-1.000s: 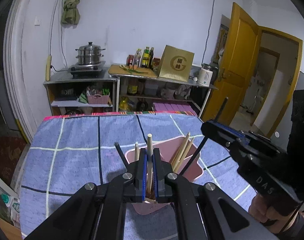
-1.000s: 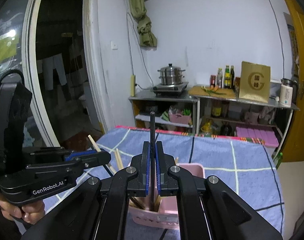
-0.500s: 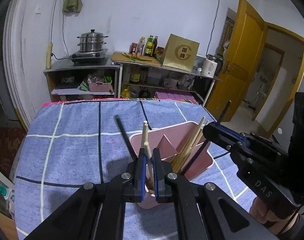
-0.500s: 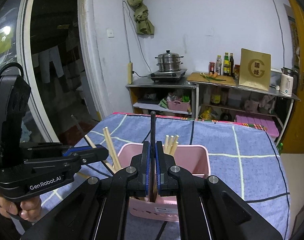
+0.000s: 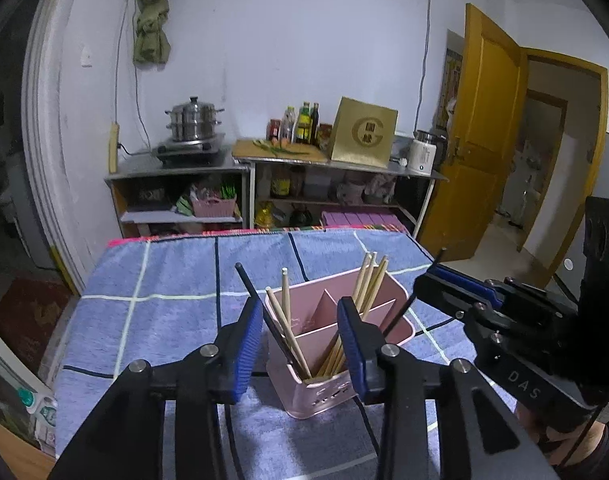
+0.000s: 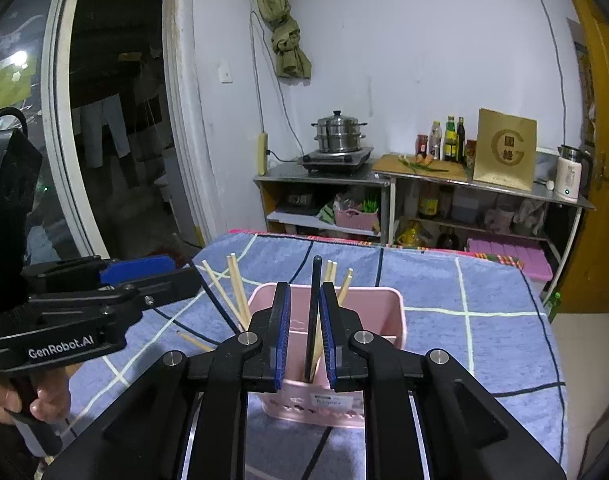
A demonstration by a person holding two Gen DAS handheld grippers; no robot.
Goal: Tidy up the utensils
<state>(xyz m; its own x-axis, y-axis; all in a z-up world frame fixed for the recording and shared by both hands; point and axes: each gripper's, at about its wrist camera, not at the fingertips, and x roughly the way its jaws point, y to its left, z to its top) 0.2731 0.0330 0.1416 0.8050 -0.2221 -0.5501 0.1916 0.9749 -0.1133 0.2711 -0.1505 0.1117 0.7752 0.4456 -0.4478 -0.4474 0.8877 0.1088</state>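
At the lower middle of the left wrist view, a pink holder (image 5: 336, 344) stood on the blue checked cloth (image 5: 164, 312) that covered the bench. Thin walls divided the holder into compartments. Several pale wooden chopsticks (image 5: 368, 280) leaned in the compartment toward the right, and two more pale chopsticks (image 5: 285, 300) with one black chopstick (image 5: 260, 308) leaned in the compartment toward the left. The left tongs (image 5: 300, 342) were spread wide, with one blue pad on each side of the holder, and grasped nothing. In the right wrist view the right tongs (image 6: 304, 334) were parted a little; a second black chopstick (image 6: 315, 308) stood upright between the pads against the right one, with a gap on its left side. I could not tell if it rested in the holder (image 6: 384, 312). The cloth lay open around the holder. Its far edge sat at the middle of the frame, near the metal shelves (image 6: 424, 200). One loose pale chopstick (image 6: 194, 342) lay on the cloth at lower left.
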